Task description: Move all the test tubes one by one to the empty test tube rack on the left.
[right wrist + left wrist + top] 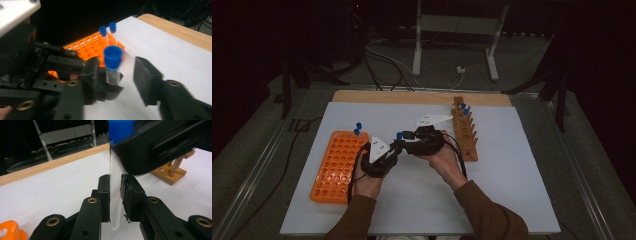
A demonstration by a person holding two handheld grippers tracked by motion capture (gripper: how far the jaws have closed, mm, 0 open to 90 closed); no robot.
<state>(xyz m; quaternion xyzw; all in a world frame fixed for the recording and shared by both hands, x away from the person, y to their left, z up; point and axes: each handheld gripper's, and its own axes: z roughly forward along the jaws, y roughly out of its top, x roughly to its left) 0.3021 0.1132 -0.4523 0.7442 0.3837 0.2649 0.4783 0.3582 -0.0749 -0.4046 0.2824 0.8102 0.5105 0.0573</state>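
the left hand-held gripper (115,195) is pinched on a clear test tube (115,195) with a blue cap (120,131). its two black pads press on the glass low down, so the tube stands straight up and cannot tip. the round bottom of the tube hangs just under the pads.

the right hand-held gripper (117,80) sits around the top of the same tube, up by the cap. its jaws stand apart there and do not squeeze the glass. it looks like one hand is passing the tube to the other: the left one has it now and the right one lets go.

both meet in the air over the middle of the white table (512,190), between the two racks. that is likely so the tube can go from one rack to the other.

in the high view the orange rack (334,167) lies just left of the hands, with two blue-capped tubes (357,128) standing at its far end. the wooden rack (464,132) stands to the right, with more blue caps (464,108) at its far end. past the table is a dark floor with cables and a grey frame.

the left gripper view shows the tight pinch and the tube's bottom up close. the right gripper view shows the gap beside the cap. the high view shows where both racks lie, but the tube is tiny there.
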